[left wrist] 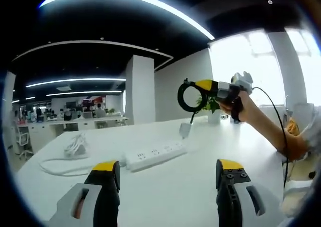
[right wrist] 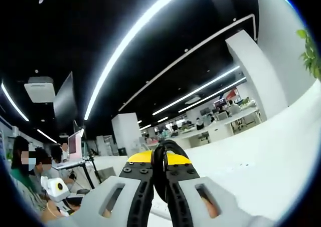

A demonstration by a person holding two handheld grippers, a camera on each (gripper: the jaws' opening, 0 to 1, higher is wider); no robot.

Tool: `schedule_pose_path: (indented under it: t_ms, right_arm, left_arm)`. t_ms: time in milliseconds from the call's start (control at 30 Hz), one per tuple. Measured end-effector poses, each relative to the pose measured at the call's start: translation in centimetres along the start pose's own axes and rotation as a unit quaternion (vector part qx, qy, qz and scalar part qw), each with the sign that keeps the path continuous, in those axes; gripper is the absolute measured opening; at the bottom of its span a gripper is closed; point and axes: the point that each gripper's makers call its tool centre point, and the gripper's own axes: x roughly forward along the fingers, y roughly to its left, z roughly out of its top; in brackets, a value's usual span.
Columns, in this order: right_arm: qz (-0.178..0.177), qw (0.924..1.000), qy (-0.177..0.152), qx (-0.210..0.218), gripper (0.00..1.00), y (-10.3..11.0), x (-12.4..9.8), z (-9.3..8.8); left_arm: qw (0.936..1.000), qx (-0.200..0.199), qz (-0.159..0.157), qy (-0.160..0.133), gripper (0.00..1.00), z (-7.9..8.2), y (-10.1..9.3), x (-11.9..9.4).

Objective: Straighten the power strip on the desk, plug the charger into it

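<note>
A white power strip (left wrist: 155, 155) lies slanted on the white desk (left wrist: 225, 142), its cord (left wrist: 55, 167) running left to a white cable bundle (left wrist: 75, 147). My left gripper (left wrist: 168, 184) is open, low over the desk in front of the strip, with nothing between its fingers. My right gripper (left wrist: 206, 89) is held up at the right, shut on a black cable loop (left wrist: 188, 97). A small grey charger (left wrist: 185, 130) dangles from that cable just above the strip's far end. In the right gripper view, the right gripper (right wrist: 160, 168) has its jaws closed around the black cable (right wrist: 159, 179).
A potted plant (left wrist: 210, 104) stands at the desk's far edge by a bright window. The person's arm (left wrist: 271, 129) reaches in from the right. Seated people and a monitor (right wrist: 74, 144) are at the left of the right gripper view, with office desks (left wrist: 75, 123) further back.
</note>
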Motion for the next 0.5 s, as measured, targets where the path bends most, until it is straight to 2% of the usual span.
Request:
schedule_pose_path:
  t_ms: [200, 500]
  right_arm:
    - [0.001, 1.0000, -0.001, 0.002, 0.05, -0.4, 0.1, 0.1]
    - [0.004, 1.0000, 0.002, 0.001, 0.05, 0.2, 0.1, -0.5]
  left_arm:
    - [0.9998, 0.002, -0.003, -0.020, 0.80, 1.0, -0.4, 0.9]
    - [0.9995, 0.002, -0.015, -0.026, 0.79, 1.4, -0.8, 2.2]
